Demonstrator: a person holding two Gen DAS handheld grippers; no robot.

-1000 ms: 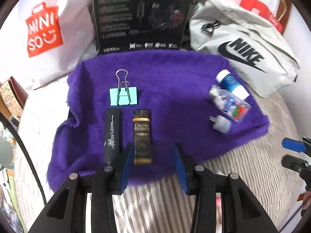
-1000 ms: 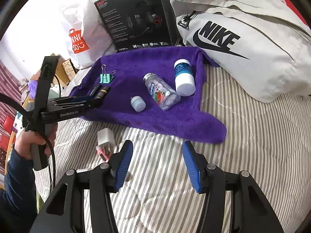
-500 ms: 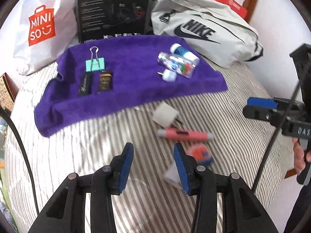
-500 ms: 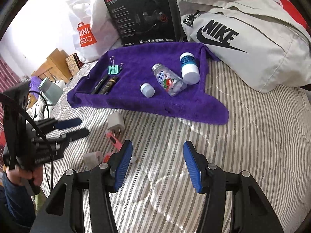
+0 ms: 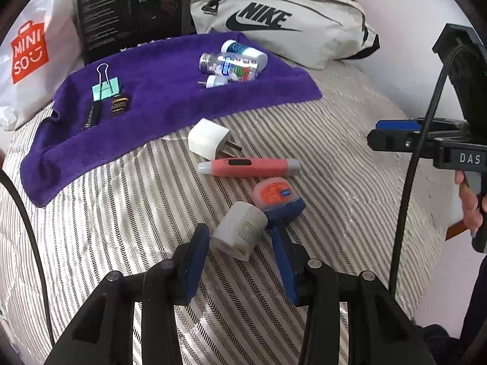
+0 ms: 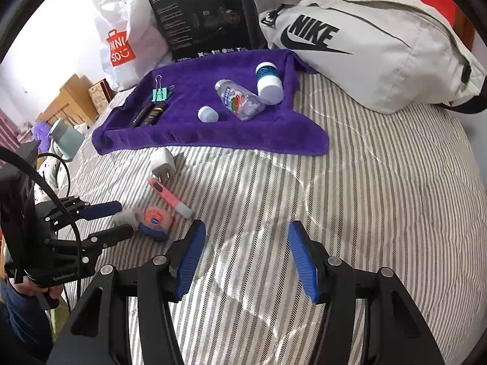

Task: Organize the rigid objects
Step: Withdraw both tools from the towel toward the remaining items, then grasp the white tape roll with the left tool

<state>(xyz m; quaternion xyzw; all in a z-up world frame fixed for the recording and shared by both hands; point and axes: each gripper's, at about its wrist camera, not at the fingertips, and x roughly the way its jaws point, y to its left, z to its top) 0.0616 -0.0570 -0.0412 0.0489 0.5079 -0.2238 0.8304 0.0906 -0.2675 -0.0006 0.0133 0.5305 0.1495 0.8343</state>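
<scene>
White roll: a small white roll (image 5: pixel 239 230) with a faded printed label is lying on its side on the striped bedspread (image 5: pixel 334 182), sitting between the two blue pads of the left gripper (image 5: pixel 240 245).
Left gripper: its fingers are standing apart on either side of the roll (whether the pads are pressing it yet, I cannot tell); the right pad (image 5: pixel 284 237) is reaching up beside the orange tin.
Orange tin: a round tin with an orange-and-blue lid (image 5: pixel 272 193) is lying just beyond the roll, touching or nearly touching it.
Pink pen: a pink pen-shaped tool (image 5: pixel 246 165) is lying crosswise just past the tin.
White charger plug: a white plug (image 5: pixel 208 141) is sitting near the towel's front edge, prongs pointing toward the pen.
Purple towel: a purple towel (image 5: pixel 164 103) is lying spread farther back, carrying two groups well apart.
Left group: a teal binder clip (image 5: pixel 105 88), a black tube (image 5: pixel 91 117) and a dark brown tube (image 5: pixel 119 107) are lying side by side.
Right group: a clear bottle (image 5: pixel 231 68), a blue-and-white jar (image 5: pixel 243 50) and a small white cap (image 5: pixel 214 81) are clustering together.
Right gripper: the right gripper (image 6: pixel 248 257) is hovering over bare bedspread, fingers wide apart, holding nothing.
Backdrop: a grey Nike bag (image 5: pixel 274 21), a black headset box (image 5: pixel 131 9) and a Miniso bag (image 5: pixel 29 51) are standing behind the towel.
</scene>
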